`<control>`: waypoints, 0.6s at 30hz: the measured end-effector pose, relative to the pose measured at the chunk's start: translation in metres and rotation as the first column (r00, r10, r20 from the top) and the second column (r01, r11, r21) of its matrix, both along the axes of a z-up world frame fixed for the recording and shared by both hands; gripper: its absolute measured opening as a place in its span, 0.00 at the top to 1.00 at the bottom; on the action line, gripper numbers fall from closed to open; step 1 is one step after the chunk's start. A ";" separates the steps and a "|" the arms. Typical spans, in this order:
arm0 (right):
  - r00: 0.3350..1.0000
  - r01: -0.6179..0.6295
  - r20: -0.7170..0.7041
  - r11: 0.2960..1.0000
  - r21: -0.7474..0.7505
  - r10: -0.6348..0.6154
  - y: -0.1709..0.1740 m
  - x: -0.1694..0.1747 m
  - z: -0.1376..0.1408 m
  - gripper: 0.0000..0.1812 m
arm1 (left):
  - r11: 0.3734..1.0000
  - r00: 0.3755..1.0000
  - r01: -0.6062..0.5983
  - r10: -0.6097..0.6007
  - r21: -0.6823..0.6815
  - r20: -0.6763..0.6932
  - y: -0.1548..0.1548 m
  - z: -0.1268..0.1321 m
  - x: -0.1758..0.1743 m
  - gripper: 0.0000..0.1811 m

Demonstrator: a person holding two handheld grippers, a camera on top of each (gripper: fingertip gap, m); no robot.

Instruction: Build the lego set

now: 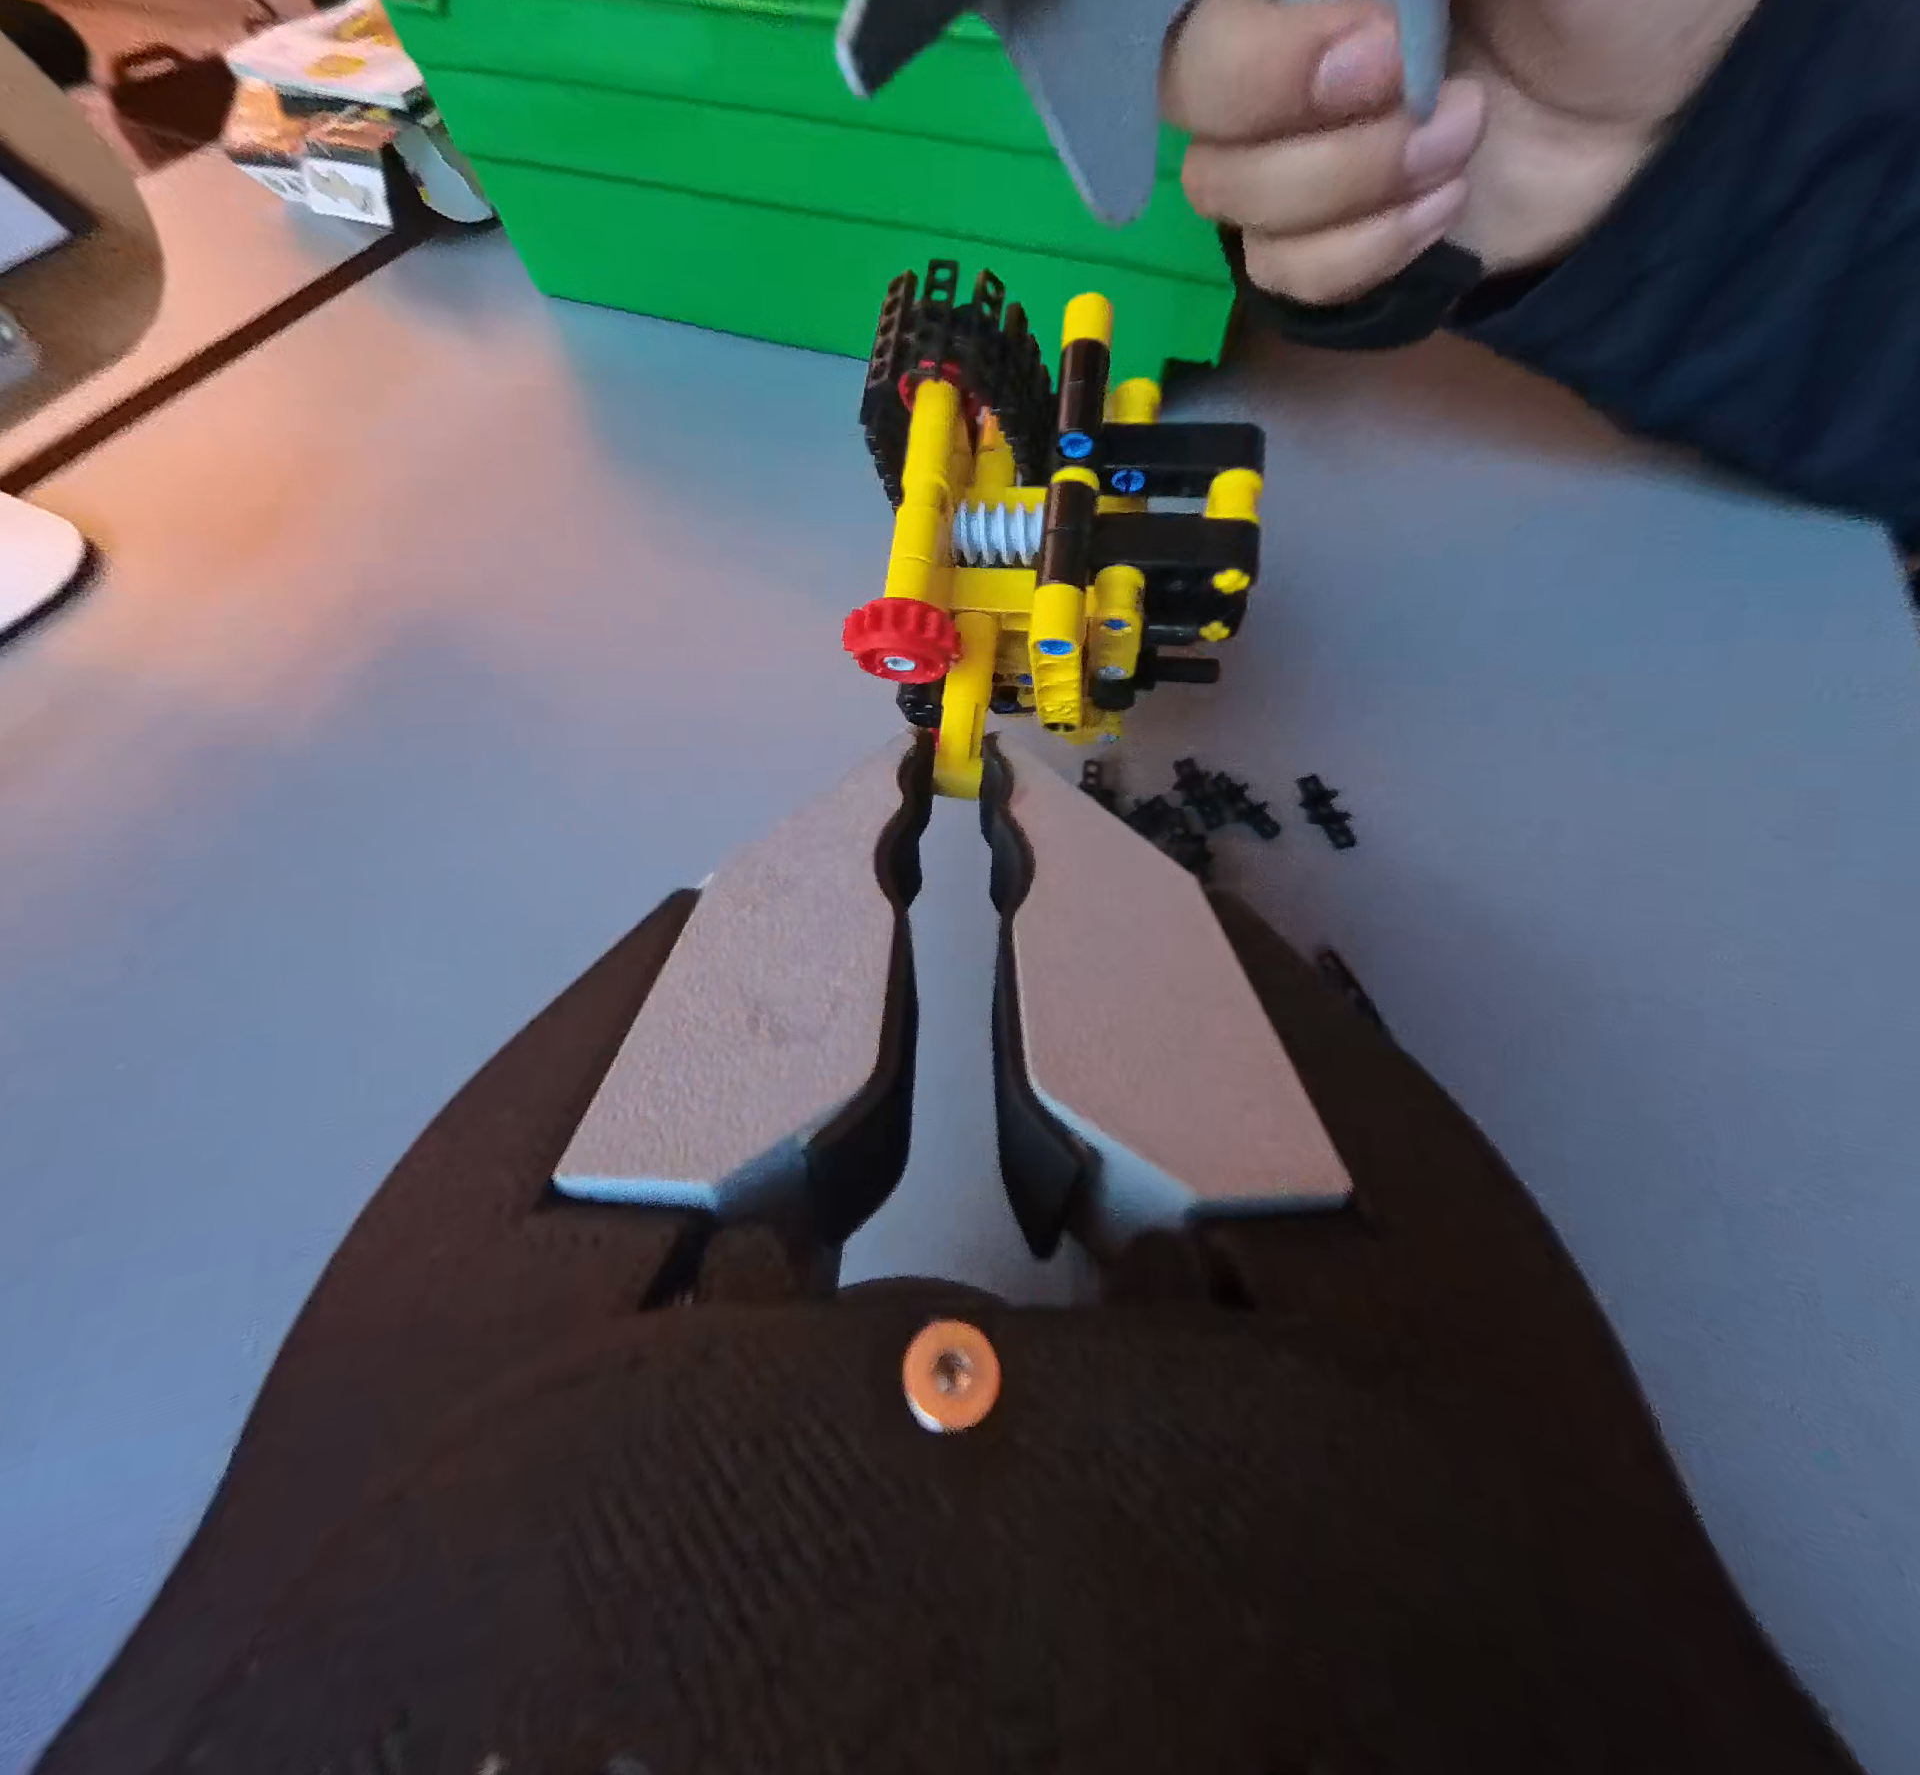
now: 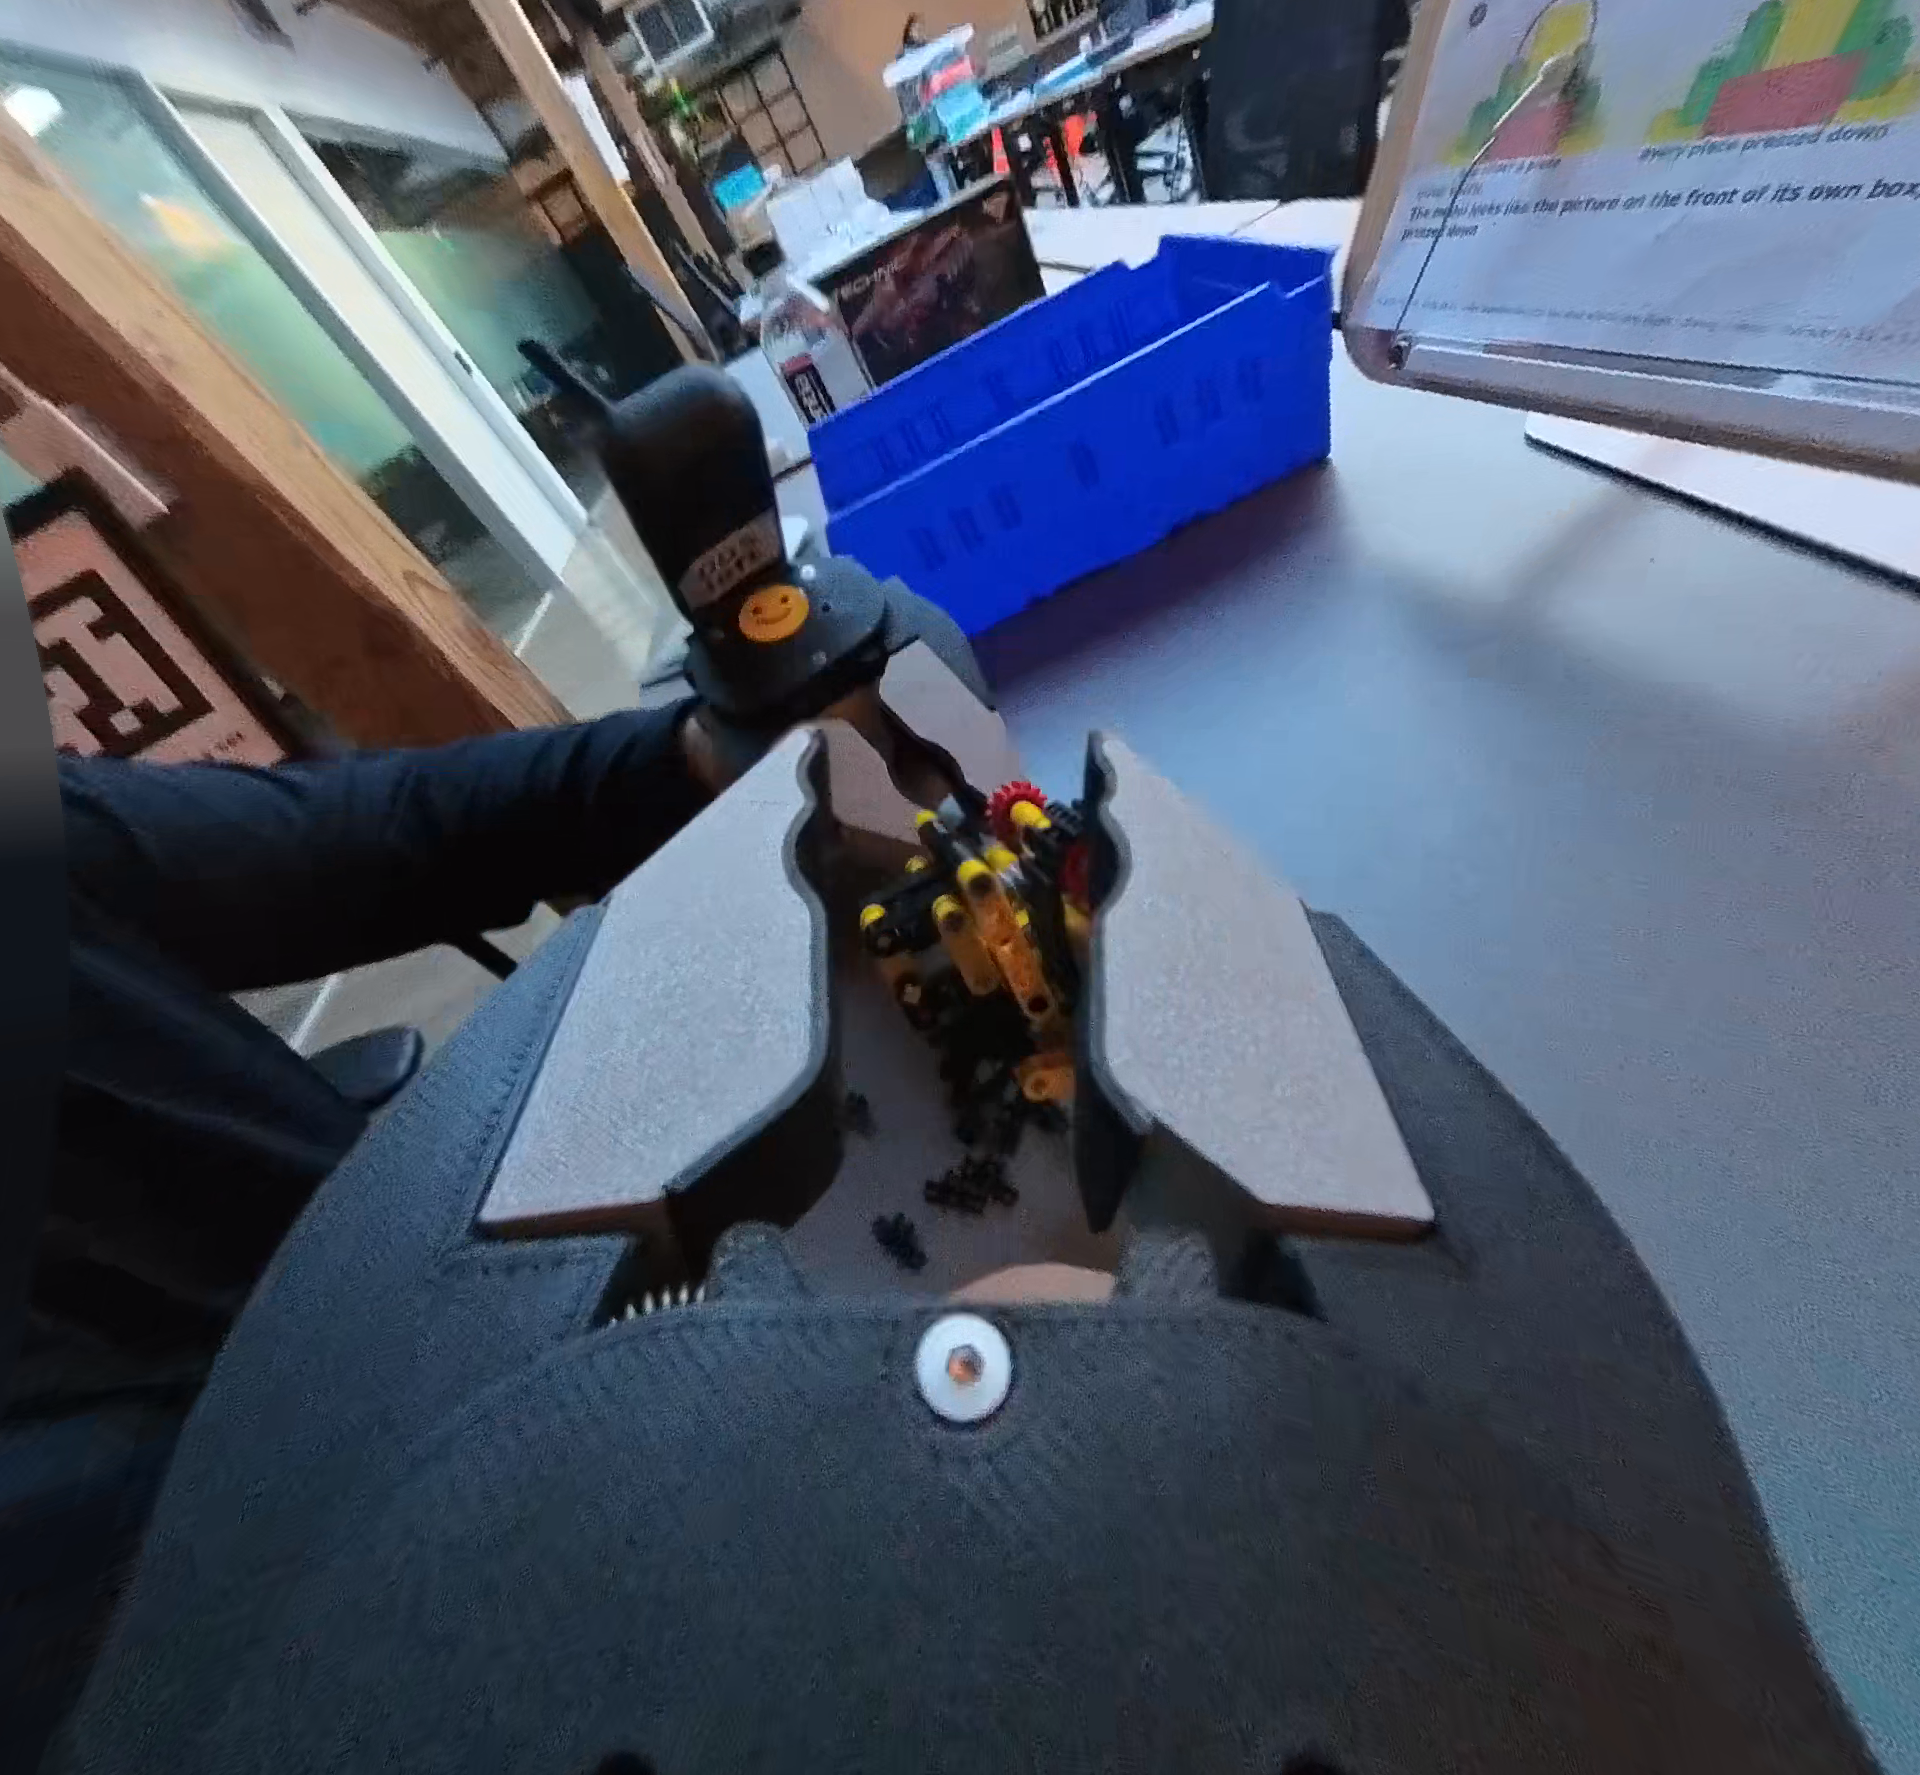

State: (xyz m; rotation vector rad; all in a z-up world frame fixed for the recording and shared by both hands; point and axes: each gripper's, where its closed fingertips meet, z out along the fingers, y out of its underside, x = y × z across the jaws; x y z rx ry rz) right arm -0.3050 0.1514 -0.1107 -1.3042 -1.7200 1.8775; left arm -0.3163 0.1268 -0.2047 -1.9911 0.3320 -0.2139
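The yellow and black lego model stands on the grey table, with a red gear, a grey worm gear and a black track at its far end. My left gripper is shut on a yellow beam at the model's near end. My right gripper, held by a hand, hovers open above and behind the model. In the right wrist view my right gripper is open, and the model shows between its fingers. Several loose black track links lie right of the model.
A green bin stands just behind the model, with a small box to its left. In the right wrist view a blue bin sits farther along the table. An instruction board on a stand is at the right. Some 10 centimetres of space lies between my two pairs of fingers.
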 end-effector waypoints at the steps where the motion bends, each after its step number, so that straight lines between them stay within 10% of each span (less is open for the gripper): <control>1: 1.000 -0.013 0.015 0.998 0.056 0.012 -0.003 0.001 -0.007 0.75 | 1.000 0.999 -0.004 0.004 -0.003 0.035 -0.001 0.001 -0.001 0.97; 5: 0.994 0.045 0.081 0.938 0.345 -0.077 0.001 -0.007 -0.046 0.72 | 0.999 0.978 -0.035 0.039 -0.024 0.205 -0.003 0.006 -0.008 0.97; 11: 0.988 0.105 0.068 0.935 0.339 -0.136 0.007 -0.015 -0.048 0.73 | 0.993 0.842 -0.079 0.115 -0.091 0.527 -0.006 0.008 -0.022 0.96; 18: 0.978 0.042 0.176 0.926 0.374 -0.115 0.002 -0.019 -0.082 0.72 | 0.983 0.819 -0.104 0.170 -0.149 0.548 -0.003 0.000 -0.024 0.96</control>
